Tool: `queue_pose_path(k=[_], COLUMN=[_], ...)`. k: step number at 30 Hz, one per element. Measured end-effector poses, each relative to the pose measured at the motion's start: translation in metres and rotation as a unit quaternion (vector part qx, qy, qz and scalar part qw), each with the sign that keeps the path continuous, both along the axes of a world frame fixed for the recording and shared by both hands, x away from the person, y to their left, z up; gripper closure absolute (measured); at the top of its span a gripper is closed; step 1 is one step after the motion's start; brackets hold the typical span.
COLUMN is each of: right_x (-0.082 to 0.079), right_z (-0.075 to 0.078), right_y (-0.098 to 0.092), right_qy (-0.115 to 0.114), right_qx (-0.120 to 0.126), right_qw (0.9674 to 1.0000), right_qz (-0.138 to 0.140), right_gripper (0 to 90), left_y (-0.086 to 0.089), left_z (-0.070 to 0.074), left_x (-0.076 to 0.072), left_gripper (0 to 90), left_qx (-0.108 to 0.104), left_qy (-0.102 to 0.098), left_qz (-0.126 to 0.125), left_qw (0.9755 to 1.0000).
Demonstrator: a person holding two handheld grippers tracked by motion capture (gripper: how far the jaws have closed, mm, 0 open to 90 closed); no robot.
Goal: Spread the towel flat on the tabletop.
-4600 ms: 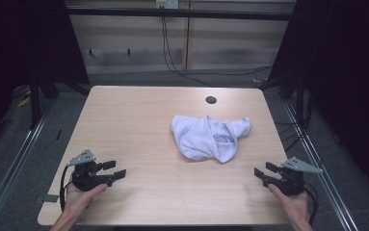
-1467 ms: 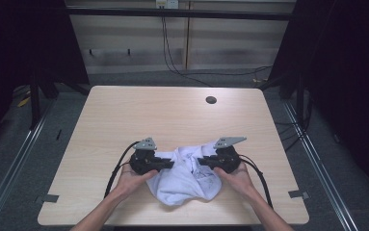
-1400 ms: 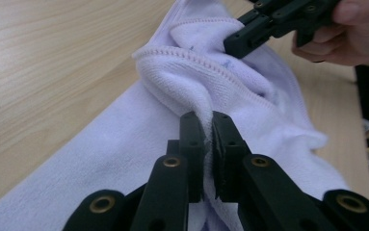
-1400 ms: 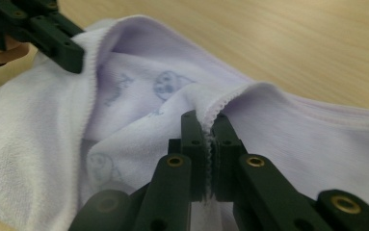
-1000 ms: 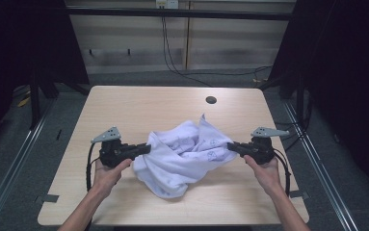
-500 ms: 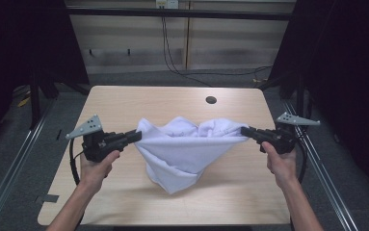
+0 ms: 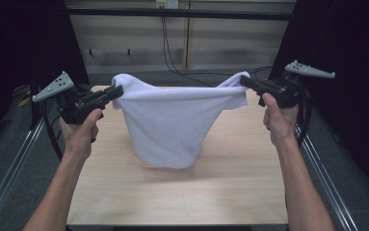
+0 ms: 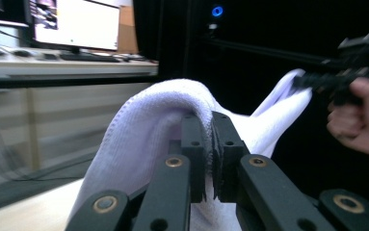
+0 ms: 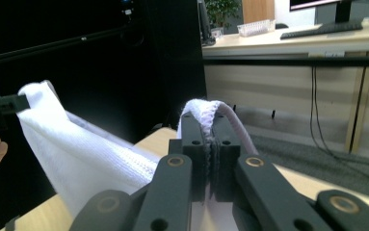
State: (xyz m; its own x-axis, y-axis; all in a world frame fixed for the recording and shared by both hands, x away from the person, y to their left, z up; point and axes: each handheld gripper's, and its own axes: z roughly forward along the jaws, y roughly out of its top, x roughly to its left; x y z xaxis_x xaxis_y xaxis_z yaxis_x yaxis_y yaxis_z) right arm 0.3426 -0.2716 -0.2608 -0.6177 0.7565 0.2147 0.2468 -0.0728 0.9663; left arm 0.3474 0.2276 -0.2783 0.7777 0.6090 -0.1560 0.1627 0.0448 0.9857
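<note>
White towel (image 7: 172,122) is being held stretched in the air above the wooden desk (image 7: 230,178), its lower edge hanging just over the surface. One upper corner is being pinched by the clenched left tongs (image 7: 112,92), the other by the clenched right tongs (image 7: 245,81), probably so it is being spread for folding

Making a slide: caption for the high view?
Both grippers hold a white towel stretched above the table.

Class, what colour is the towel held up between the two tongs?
White, plain; the towel shows best in the high view.
</note>
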Motion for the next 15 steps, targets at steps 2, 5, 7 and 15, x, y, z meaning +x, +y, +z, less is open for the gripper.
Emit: queue_pose_path(k=[2, 5, 7, 15], right_x=[0.01, 0.033, 0.048, 0.059], right_z=[0.012, 0.02, 0.025, 0.056], right_y=[0.002, 0.004, 0.006, 0.001], right_qy=[0.002, 0.017, 0.026, -0.033], right_qx=[-0.008, -0.014, -0.02, 0.019], right_qw=[1.0, 0.9997, 0.9991, 0.9992], right_qz=[-0.002, -0.013, -0.026, -0.012], right_gripper=[87.2, 87.2, 87.3, 87.5], left_y=[0.001, -0.003, -0.004, -0.005], left_z=[0.001, -0.002, 0.002, 0.033], left_x=[0.01, 0.031, 0.042, 0.035], left_gripper=[86.1, 86.1, 86.1, 86.1], left_qx=[-0.005, 0.004, 0.002, 0.012], left_qy=[0.011, 0.027, 0.029, -0.016], left_qz=[0.003, 0.016, 0.028, 0.012], left_qw=[0.9999, 0.9995, 0.9992, 0.9997])
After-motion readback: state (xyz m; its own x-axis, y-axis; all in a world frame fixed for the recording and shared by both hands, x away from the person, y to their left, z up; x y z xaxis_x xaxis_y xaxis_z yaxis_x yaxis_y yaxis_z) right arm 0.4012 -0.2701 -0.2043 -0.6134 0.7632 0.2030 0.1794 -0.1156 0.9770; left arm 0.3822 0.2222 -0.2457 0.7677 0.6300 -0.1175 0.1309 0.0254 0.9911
